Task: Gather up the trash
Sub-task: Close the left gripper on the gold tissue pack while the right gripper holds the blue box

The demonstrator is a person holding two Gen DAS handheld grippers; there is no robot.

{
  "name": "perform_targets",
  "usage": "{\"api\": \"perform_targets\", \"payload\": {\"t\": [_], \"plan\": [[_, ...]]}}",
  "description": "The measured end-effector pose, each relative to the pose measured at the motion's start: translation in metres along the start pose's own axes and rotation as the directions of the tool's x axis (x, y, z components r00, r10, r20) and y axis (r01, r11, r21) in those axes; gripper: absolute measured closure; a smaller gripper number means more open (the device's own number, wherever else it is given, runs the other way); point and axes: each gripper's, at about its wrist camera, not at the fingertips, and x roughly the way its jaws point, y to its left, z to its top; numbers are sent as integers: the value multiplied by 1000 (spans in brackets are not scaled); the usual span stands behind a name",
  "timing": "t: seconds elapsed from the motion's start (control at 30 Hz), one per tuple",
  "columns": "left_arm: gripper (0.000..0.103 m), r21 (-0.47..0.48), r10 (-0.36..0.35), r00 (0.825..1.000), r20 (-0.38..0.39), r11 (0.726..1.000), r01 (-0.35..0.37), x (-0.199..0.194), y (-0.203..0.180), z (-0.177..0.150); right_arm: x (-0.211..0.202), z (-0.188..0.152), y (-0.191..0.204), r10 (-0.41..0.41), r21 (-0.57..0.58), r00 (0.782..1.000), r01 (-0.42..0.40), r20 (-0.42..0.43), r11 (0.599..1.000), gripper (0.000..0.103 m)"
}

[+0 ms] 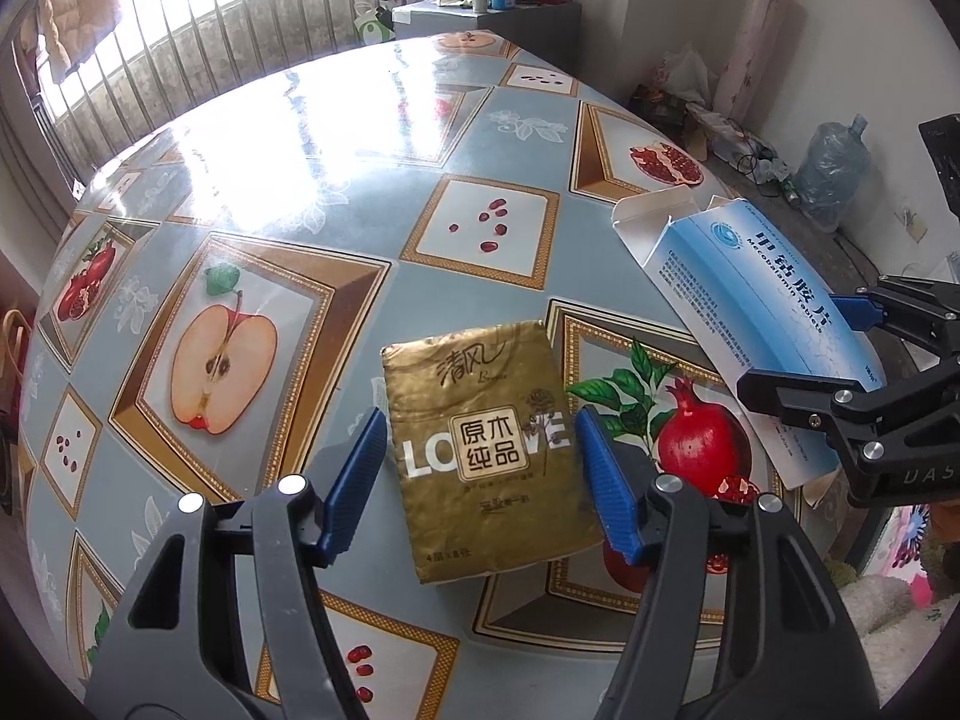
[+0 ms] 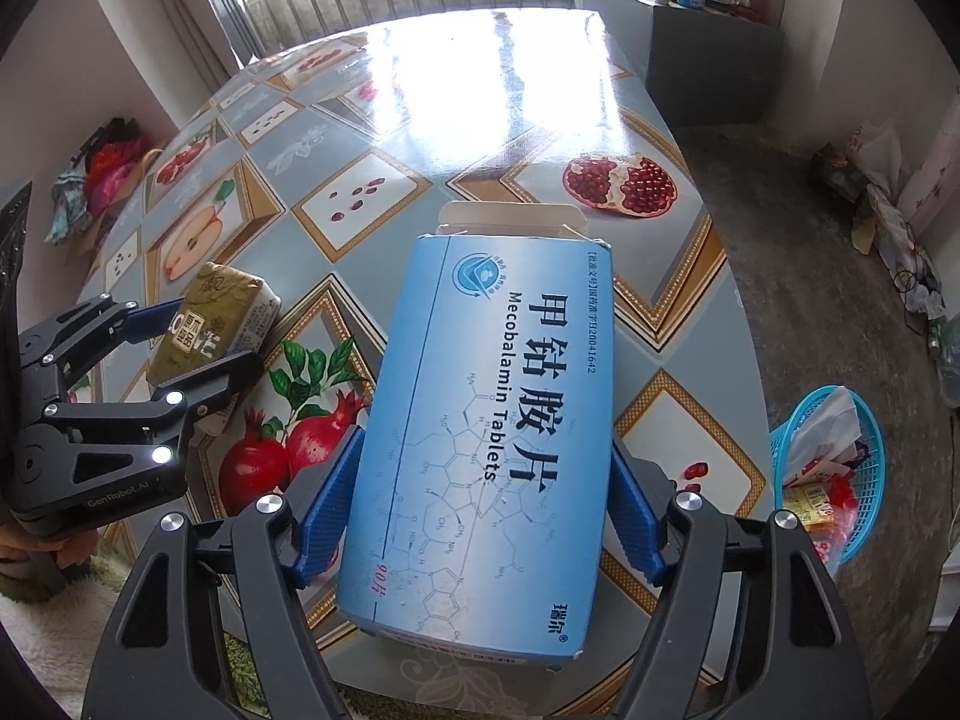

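A gold tissue pack [image 1: 489, 450] lies flat on the fruit-patterned table [image 1: 300, 192]. My left gripper [image 1: 480, 480] is open, its blue pads on either side of the pack with a small gap on each side. A blue and white medicine box [image 2: 489, 420] with an open end flap sits between the pads of my right gripper [image 2: 480, 510], which press its sides near the table's right edge. The box [image 1: 750, 300] and right gripper [image 1: 798, 354] also show in the left wrist view. The tissue pack [image 2: 222, 312] and left gripper [image 2: 192, 336] show in the right wrist view.
A blue plastic basket [image 2: 834, 474] holding wrappers and tissue stands on the floor right of the table. A grey cabinet [image 2: 690, 42] with bottles stands beyond the table's far end. Clutter and a water jug [image 1: 834, 168] lie on the floor.
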Motion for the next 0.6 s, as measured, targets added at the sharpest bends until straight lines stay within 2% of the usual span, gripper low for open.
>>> {"api": "perform_targets", "payload": {"t": [0.1, 0.6], "plan": [[47, -3, 0, 1000, 4, 1000, 0, 0, 2, 1, -1, 0, -1, 2, 4, 1000, -2, 2, 1000, 31], [48, -23, -2, 999, 36, 1000, 3, -9, 14, -2, -5, 1, -3, 15, 41, 1000, -16, 18, 999, 32]]}}
